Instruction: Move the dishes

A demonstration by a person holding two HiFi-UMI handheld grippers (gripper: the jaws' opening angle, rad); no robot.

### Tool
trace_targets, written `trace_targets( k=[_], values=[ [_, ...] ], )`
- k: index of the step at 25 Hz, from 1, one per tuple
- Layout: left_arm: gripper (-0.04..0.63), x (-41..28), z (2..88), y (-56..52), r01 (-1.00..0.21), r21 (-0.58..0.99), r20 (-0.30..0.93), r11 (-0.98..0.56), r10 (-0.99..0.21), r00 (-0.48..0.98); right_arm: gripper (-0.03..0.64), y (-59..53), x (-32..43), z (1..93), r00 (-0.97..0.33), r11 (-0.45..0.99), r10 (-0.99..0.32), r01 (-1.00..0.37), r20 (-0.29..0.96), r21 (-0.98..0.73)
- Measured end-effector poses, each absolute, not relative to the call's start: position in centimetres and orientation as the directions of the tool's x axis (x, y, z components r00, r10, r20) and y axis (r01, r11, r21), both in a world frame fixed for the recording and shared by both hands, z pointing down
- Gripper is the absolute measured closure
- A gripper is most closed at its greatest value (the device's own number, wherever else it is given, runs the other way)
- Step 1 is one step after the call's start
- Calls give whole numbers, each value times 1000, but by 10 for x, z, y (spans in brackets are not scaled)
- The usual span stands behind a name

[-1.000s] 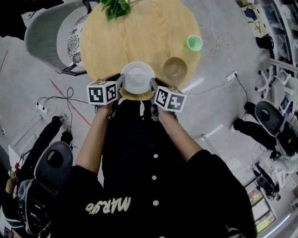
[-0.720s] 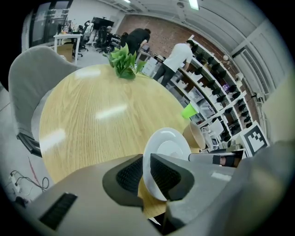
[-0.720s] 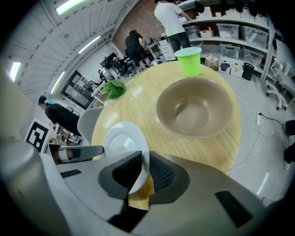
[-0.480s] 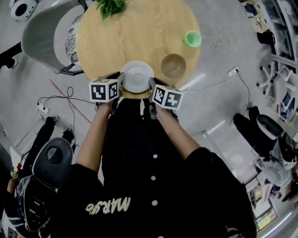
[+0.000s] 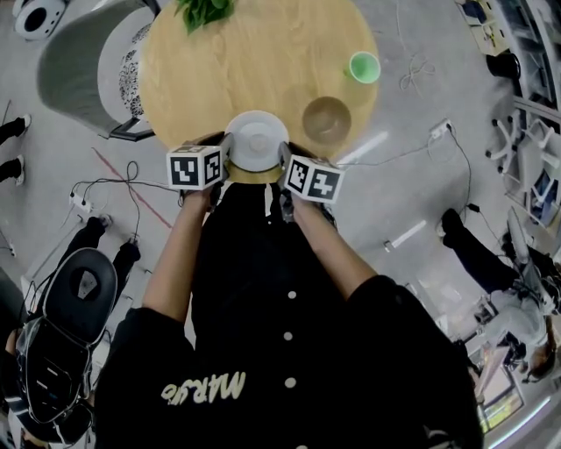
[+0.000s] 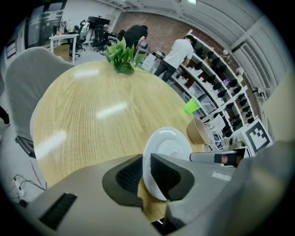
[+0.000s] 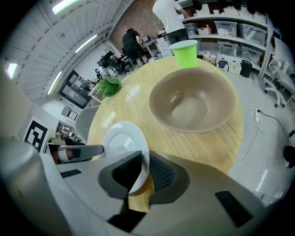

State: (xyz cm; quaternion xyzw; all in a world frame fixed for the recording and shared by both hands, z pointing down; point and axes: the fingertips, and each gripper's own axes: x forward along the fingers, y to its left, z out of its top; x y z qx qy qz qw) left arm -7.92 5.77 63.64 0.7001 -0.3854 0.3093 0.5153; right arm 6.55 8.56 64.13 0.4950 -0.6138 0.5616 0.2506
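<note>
A white plate sits level between my two grippers, over the near edge of the round wooden table. My left gripper is shut on the plate's left rim, and in the left gripper view the dark pads clamp the plate. My right gripper is shut on the right rim, its pads pinching the plate. Whether the plate's underside touches the wood I cannot tell.
A brown bowl stands just right of the plate, with a green cup beyond it near the table's right edge. A green plant is at the far side. A grey chair stands at the left. People stand around the floor.
Both grippers have come down a little with the plate, still clamped on its rims. The bowl and cup have not moved. People on the floor have shifted.
</note>
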Motion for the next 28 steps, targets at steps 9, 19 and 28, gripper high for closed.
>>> trace_targets(
  k=[9,19,28],
  values=[
    [541,-68,638,65,-872,453,845,-184,-222,486,563,93,78,644,-388,-119,-330,-887,861,-445],
    [536,-56,639,70,-883,425,856,-197,-228,463,558,98,87,645,-389,-78,-322,-898,863,-434],
    [522,-60,633,70,-892,379,854,-249,-276,440,510,99,90,640,-355,8,-348,-927,867,-376]
  ],
)
